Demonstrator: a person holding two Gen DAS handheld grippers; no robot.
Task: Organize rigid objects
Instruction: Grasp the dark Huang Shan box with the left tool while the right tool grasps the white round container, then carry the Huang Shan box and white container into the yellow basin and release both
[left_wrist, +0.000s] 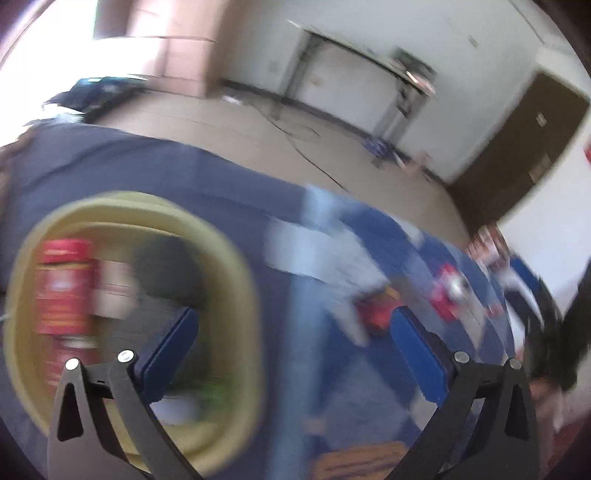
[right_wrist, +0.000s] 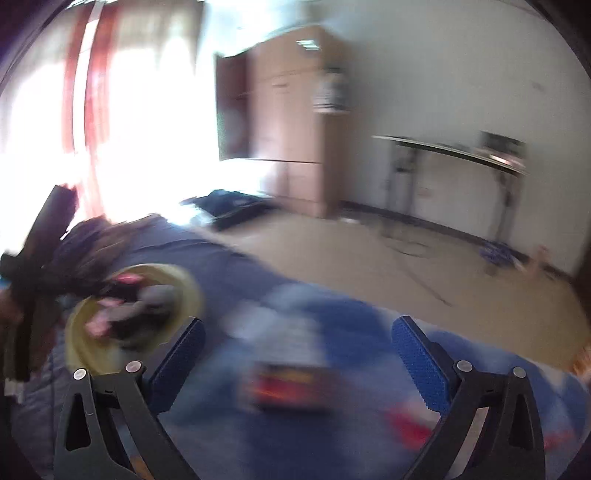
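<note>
No legible text anywhere. Red can (left_wrist: 66, 288) in yellow basket (left_wrist: 236, 266) carries label, print blurred beyond reading. Small sign on brown door (left_wrist: 541, 119), far right, also unreadable.

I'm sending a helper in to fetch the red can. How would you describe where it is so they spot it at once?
Start from the blue cloth that covers the big surface in the middle of the room. On it stands a pale yellow tub. The red can stands against the tub's wall inside, the only tall bright red thing there, beside darker, duller items.
</note>
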